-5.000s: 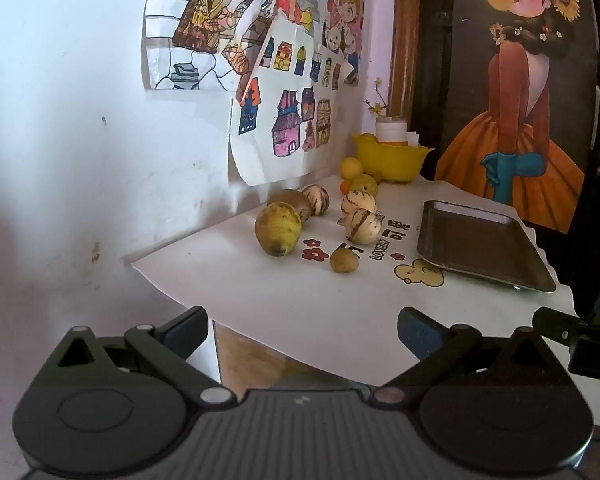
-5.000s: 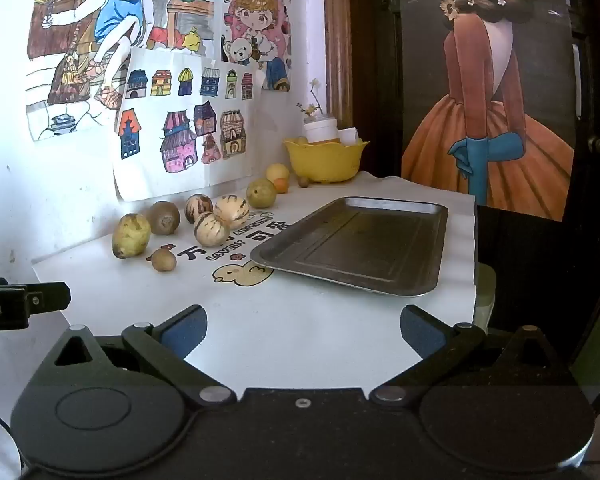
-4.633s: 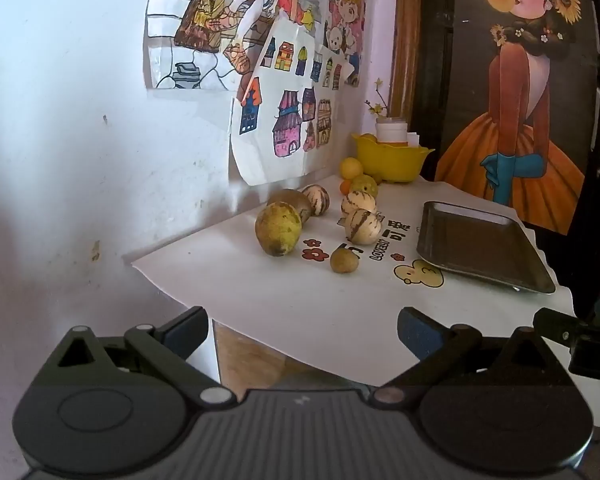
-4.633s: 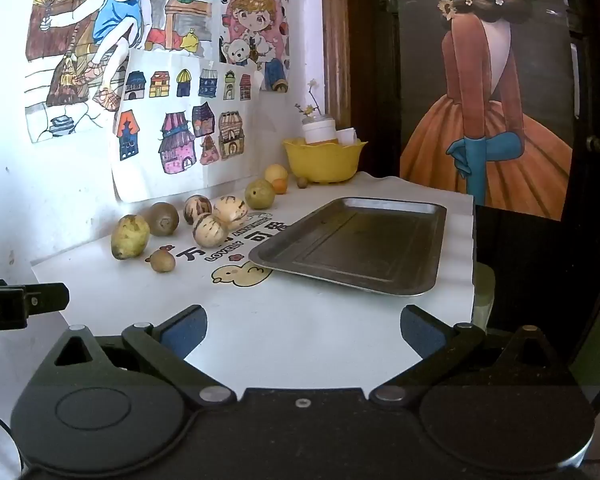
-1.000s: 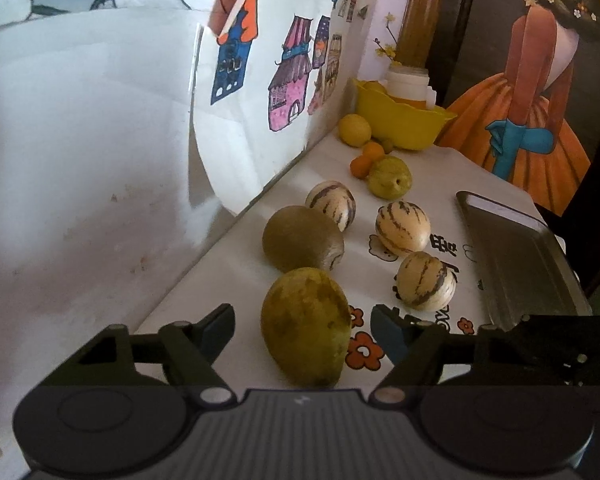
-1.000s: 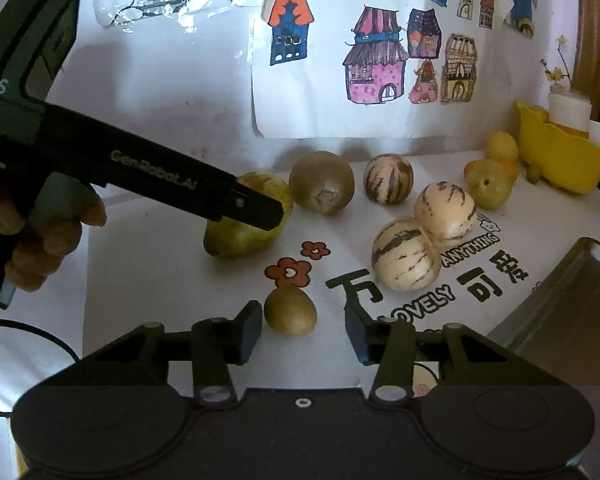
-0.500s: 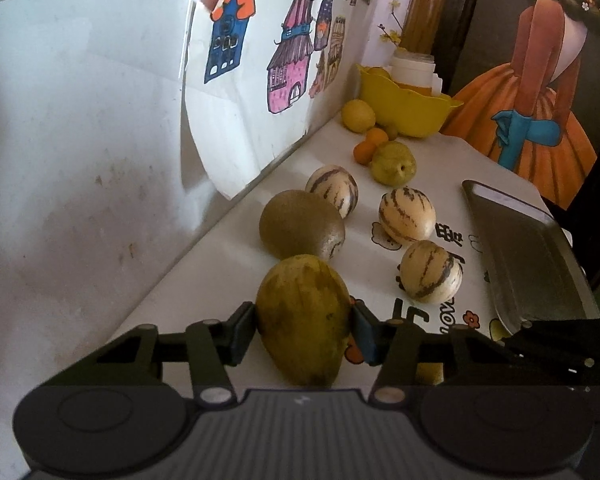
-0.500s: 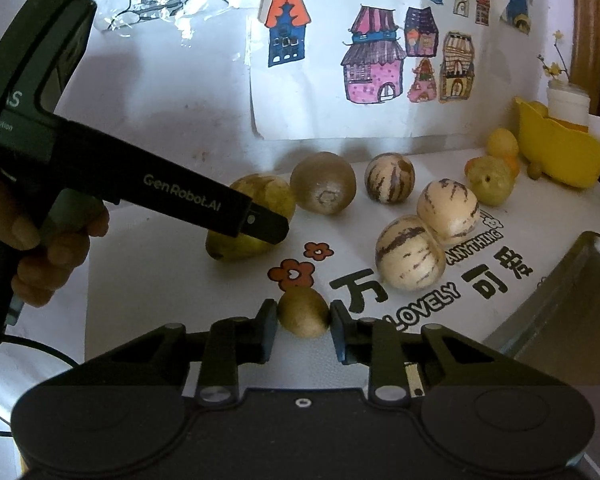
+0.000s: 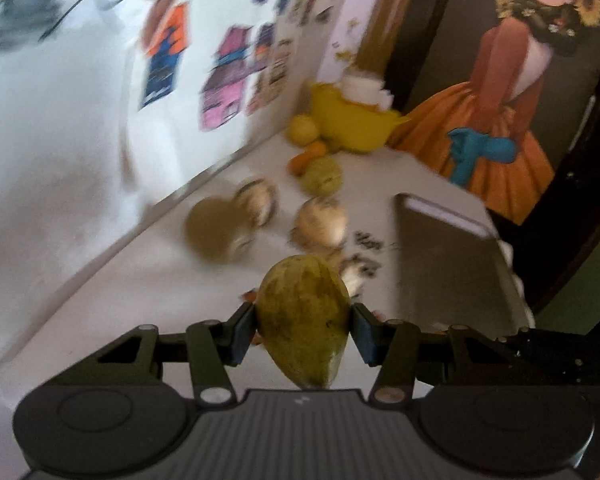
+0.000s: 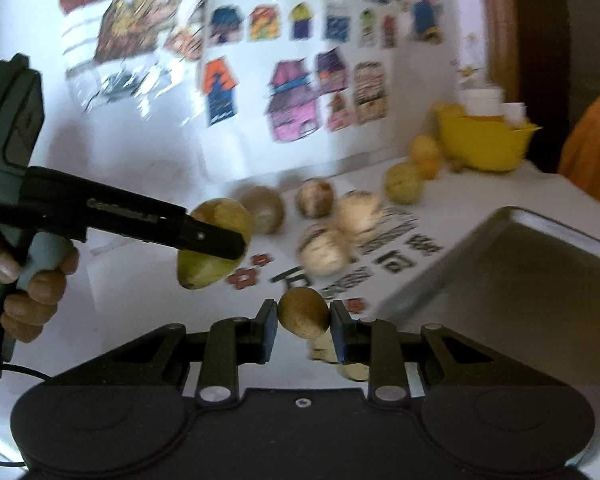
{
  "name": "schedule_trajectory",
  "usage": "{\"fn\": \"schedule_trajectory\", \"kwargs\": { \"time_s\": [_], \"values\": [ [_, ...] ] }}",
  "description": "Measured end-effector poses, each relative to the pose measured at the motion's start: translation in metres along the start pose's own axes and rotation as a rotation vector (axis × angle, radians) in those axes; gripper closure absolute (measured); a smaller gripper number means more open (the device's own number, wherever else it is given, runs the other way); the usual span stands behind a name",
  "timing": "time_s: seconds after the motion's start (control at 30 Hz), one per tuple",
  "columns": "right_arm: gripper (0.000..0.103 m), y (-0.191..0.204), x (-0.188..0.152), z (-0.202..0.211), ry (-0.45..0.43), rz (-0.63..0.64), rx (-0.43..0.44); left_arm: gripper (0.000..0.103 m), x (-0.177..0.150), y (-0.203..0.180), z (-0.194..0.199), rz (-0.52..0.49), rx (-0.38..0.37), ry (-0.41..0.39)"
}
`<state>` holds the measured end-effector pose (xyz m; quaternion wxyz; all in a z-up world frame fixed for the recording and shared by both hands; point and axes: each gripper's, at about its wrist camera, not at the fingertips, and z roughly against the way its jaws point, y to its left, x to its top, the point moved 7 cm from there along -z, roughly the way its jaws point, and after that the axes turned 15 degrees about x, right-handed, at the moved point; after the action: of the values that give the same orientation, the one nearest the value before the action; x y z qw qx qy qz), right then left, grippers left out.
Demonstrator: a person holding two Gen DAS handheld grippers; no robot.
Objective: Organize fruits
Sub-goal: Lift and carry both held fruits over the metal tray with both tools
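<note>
Left wrist view: both claws loaded, tray (image 9: 452, 280) bare.
Left claw (image 9: 304, 330) clamps the mango (image 9: 303, 320), right claw (image 10: 303, 330) clamps a small brown fruit (image 10: 303, 316), both lifted off the tabletop (image 9: 160, 300); melons (image 9: 320, 226) wait.

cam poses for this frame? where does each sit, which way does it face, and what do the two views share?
Left wrist: sits behind the left gripper, looking forward and down along its fingers over the clamped mango to the tray and wall.
Right wrist: sits behind the right gripper, shut on a small brown fruit; the person's left hand shows at the left edge.
Shared: mango, tray, yellow bowl, striped fruits.
</note>
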<state>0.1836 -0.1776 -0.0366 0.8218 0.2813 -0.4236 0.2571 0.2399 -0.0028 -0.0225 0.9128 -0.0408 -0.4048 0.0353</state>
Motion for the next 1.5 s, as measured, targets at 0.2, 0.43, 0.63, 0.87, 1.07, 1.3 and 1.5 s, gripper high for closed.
{"fn": "schedule_trajectory", "kwargs": {
  "time_s": [0.2,0.43,0.63,0.87,1.07,1.3,1.5],
  "values": [
    [0.073,-0.04,0.018,0.046,-0.083,-0.039,-0.104,0.047,0.026,-0.048,-0.001,-0.008,-0.085,-0.014],
    [0.073,-0.101,0.041,0.08,-0.178,-0.086,-0.222,0.047,0.055,-0.101,-0.033,0.018,-0.179,-0.029],
    [0.073,-0.16,0.051,0.08,-0.206,-0.096,-0.334,0.047,0.073,-0.14,-0.073,0.006,-0.204,-0.041],
    [0.073,-0.226,0.04,0.056,-0.142,-0.106,-0.443,0.047,0.087,-0.179,-0.123,-0.058,-0.205,-0.04],
    [0.073,-0.261,0.032,0.035,-0.093,-0.137,-0.461,0.047,0.087,-0.204,-0.159,-0.09,-0.213,-0.003],
    [0.073,-0.284,0.026,0.02,-0.055,-0.159,-0.487,0.047,0.084,-0.226,-0.185,-0.116,-0.227,0.033],
    [0.073,-0.29,0.022,0.018,-0.044,-0.155,-0.504,0.047,0.081,-0.236,-0.194,-0.124,-0.244,0.053]
  ]
}}
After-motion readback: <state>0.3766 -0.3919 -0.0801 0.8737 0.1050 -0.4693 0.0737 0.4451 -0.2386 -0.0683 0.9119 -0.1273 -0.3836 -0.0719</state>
